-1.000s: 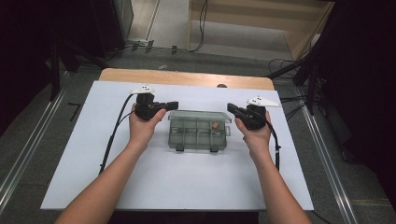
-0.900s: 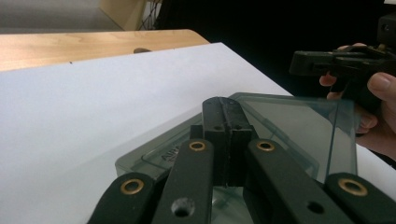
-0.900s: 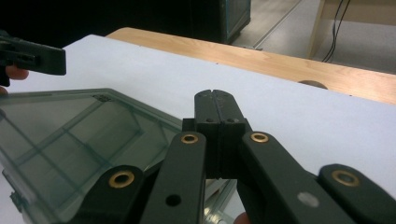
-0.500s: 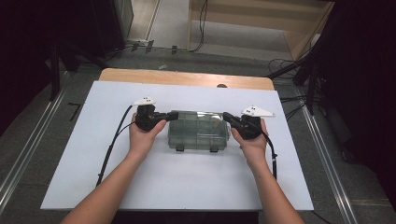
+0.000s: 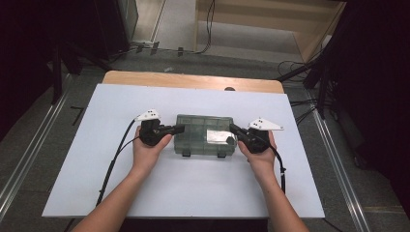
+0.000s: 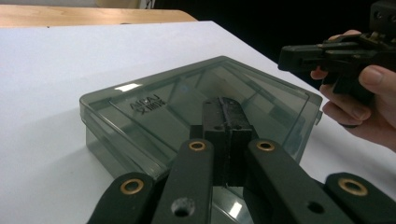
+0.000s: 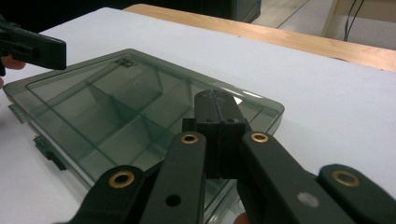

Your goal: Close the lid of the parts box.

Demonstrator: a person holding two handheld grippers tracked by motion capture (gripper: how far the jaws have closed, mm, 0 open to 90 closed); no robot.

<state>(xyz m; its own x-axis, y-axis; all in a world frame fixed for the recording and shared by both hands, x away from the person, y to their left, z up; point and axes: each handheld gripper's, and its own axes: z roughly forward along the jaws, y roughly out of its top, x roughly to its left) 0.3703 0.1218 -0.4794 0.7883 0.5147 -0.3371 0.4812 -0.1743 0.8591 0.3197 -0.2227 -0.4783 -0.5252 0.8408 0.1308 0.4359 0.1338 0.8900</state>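
A smoky clear plastic compartment box (image 5: 205, 137) lies shut on the white table top (image 5: 193, 188), with its two latches toward the person. My left gripper (image 5: 180, 128) is shut with nothing in it, its tip over the box's left end. My right gripper (image 5: 233, 128) is likewise shut and empty at the box's right end. In the left gripper view the closed jaws (image 6: 227, 105) hover just over the lid of the box (image 6: 154, 107); the right gripper (image 6: 303, 53) shows beyond, in a hand. In the right gripper view the closed jaws (image 7: 215, 98) point across the lid of the box (image 7: 102, 107). Whether either tip touches the lid I cannot tell.
A bare wooden strip (image 5: 193, 81) runs along the table's far edge. Black cables (image 5: 113, 164) trail from both grippers across the white surface. Floor rails and dark equipment stand left and right of the table.
Both hands came toward the person's side and lower, from beside the box's far corners to its left and right ends. The box stayed where it was.
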